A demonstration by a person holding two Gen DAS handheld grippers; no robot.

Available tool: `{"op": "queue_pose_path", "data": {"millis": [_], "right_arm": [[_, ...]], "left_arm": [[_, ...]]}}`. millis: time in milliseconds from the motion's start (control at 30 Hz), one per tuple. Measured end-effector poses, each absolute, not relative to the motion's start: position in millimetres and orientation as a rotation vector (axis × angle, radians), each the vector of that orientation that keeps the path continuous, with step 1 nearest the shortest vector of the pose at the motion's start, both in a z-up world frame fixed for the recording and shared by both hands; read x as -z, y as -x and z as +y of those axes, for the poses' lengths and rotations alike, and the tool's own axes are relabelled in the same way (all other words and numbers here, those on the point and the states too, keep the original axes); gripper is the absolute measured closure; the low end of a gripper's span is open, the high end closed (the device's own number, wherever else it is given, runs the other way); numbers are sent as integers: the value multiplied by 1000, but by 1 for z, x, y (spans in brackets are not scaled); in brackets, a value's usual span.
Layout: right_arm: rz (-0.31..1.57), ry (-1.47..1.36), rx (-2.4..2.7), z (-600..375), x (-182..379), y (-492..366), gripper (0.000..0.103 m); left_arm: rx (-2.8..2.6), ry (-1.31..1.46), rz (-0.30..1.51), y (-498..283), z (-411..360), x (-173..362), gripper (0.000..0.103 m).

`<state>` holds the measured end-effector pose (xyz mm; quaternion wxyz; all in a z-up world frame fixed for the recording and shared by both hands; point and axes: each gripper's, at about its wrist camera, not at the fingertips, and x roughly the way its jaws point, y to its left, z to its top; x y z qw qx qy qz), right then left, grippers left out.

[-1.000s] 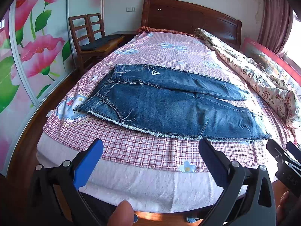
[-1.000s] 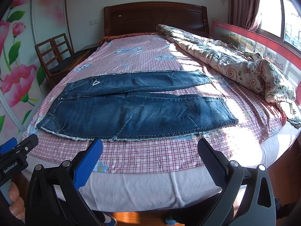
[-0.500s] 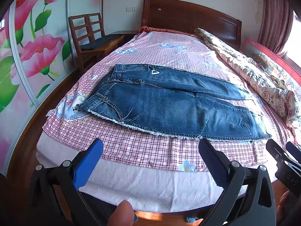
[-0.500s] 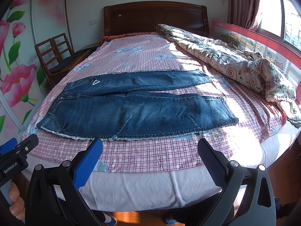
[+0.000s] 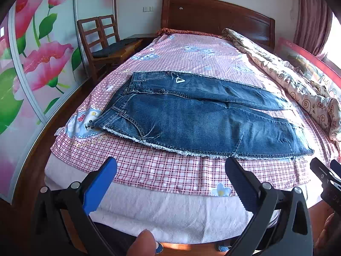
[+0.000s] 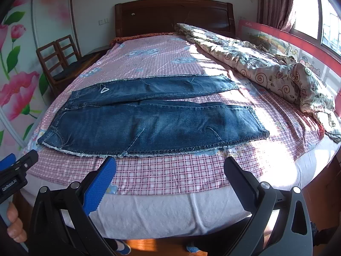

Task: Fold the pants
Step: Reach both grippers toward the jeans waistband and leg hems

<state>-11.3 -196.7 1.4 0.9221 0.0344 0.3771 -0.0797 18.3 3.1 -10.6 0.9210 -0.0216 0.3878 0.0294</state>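
One pair of jeans (image 5: 202, 115) lies flat across the bed (image 5: 162, 170), waistband toward 9 o'clock, both legs running toward 3 o'clock. Two chairs (image 5: 104, 40) stand side by side at about 10 o'clock, and one rolled quilt (image 6: 266, 68) sits along the 2 o'clock edge. Both grippers hover off the near edge of the bed, touching nothing: left gripper (image 5: 170, 178) has its fingers spread wide, same for the right gripper (image 6: 169, 176). Only the right view catches the window (image 6: 319, 15) and the leg hems in sunlight; the left view shows the waistband closer.
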Motion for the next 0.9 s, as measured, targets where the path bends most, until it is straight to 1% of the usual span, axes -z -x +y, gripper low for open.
{"op": "queue_pose_path", "data": {"millis": [433, 533, 767, 900], "right_arm": [[817, -85, 178, -210, 8, -16, 3], [834, -78, 166, -212, 10, -27, 3], [869, -97, 159, -230, 13, -73, 3], [887, -93, 167, -236, 16, -99, 3]], "left_arm": [[-86, 8, 812, -68, 22, 17, 2], [-56, 52, 828, -93, 39, 18, 2], [58, 98, 832, -204, 100, 1, 2], [158, 173, 941, -290, 129, 10, 2]]}}
